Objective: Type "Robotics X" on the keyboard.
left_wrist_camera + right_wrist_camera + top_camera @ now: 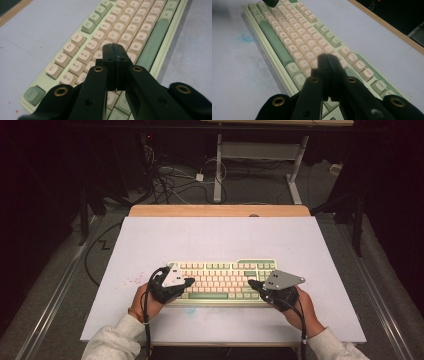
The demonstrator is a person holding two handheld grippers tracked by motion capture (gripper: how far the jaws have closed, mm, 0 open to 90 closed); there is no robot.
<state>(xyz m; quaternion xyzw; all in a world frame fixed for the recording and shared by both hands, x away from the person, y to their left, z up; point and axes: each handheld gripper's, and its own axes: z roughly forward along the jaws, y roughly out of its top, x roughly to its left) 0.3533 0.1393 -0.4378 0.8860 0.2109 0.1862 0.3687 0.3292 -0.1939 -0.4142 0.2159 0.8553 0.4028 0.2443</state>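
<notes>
Since both pairs of fingers are pressed fully closed with nothing between them, each works as a single blunt tip for pressing keys, not grasping. The pale green keyboard with cream keycaps (223, 281) lies square to the near edge of the white desk (150, 235), centred. Left gripper (187, 281) over its left keys, right gripper (251, 283) over its right.

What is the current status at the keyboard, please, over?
Left gripper shut, empty, tip over the keyboard's left keys. Right gripper shut, empty, tip over the right keys. Keyboard flat on the white board. Nothing in the way.
</notes>
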